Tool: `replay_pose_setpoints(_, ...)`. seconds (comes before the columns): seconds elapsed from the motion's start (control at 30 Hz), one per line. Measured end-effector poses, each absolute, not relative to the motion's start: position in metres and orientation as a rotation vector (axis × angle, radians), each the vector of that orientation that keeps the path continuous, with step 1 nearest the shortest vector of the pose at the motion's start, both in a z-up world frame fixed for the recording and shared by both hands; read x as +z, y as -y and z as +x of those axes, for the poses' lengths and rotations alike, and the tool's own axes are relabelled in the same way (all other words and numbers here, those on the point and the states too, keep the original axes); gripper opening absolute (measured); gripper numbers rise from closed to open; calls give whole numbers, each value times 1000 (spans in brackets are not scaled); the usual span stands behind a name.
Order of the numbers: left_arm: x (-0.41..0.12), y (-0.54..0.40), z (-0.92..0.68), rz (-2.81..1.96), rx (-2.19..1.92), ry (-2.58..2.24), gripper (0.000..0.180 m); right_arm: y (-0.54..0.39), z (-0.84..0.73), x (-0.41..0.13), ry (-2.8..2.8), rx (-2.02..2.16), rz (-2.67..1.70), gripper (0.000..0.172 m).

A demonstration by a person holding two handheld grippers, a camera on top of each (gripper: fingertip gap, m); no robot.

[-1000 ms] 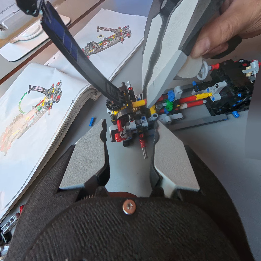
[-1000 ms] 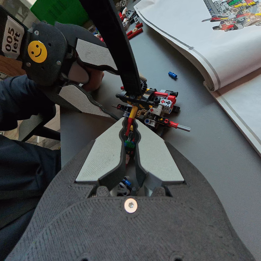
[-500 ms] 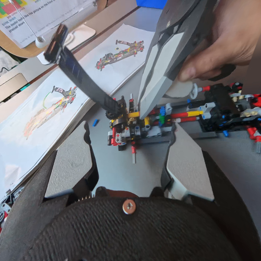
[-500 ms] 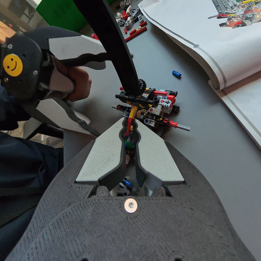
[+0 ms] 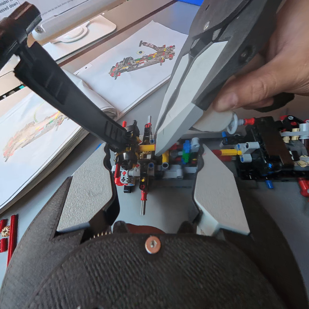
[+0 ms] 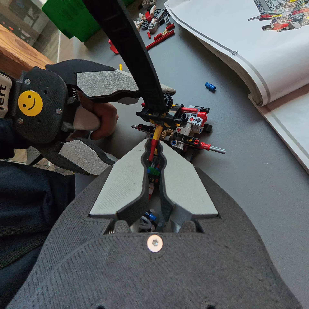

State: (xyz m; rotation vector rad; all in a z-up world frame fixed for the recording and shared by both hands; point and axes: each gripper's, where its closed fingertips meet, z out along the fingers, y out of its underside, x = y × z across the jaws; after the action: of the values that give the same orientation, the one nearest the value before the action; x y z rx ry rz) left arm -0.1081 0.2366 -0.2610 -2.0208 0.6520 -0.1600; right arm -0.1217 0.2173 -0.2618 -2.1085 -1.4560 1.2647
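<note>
A multicoloured brick-built vehicle chassis [image 5: 167, 160] lies on the grey table [image 5: 167, 205], also in the right wrist view [image 6: 184, 127]. A long black curved panel [image 5: 66, 93] rises from its front end [image 6: 130, 50]. My right gripper [image 6: 153, 143] is shut on the chassis's yellow and red axle [image 6: 156, 135]; its tip shows in the left wrist view [image 5: 158, 150]. My left gripper [image 5: 154, 150] is open wide, its fingers [image 5: 93, 175] standing either side of the chassis front without pressing on it.
An open instruction book [image 5: 133, 66] lies at the left, at the right in the right wrist view [image 6: 250, 50]. A blue pin [image 6: 210, 87] lies loose. Small parts [image 6: 155, 21] and red axles [image 5: 11, 234] lie near a green bin [image 6: 70, 20]. My two grippers' fingertips are within a few centimetres of each other. The blue pin [image 6: 210, 87] lies around 6 centimetres away from my left fingertips.
My left gripper opened wider, drew back a little, then came forward so its fingers flank the chassis front. My right gripper stayed shut on the axle and still.
</note>
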Motion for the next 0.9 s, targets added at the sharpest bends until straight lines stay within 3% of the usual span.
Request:
replay_pose_setpoints(0.67, -261, -236, -101, -1999, -199, -712, 92, -223, -113, -262, 1446, 1242, -2111, 6)
replay_pose_setpoints(0.9, -262, -235, -99, -2000, -225, -729, 94, -220, -111, -261, 1396, 1471, -2141, 6)
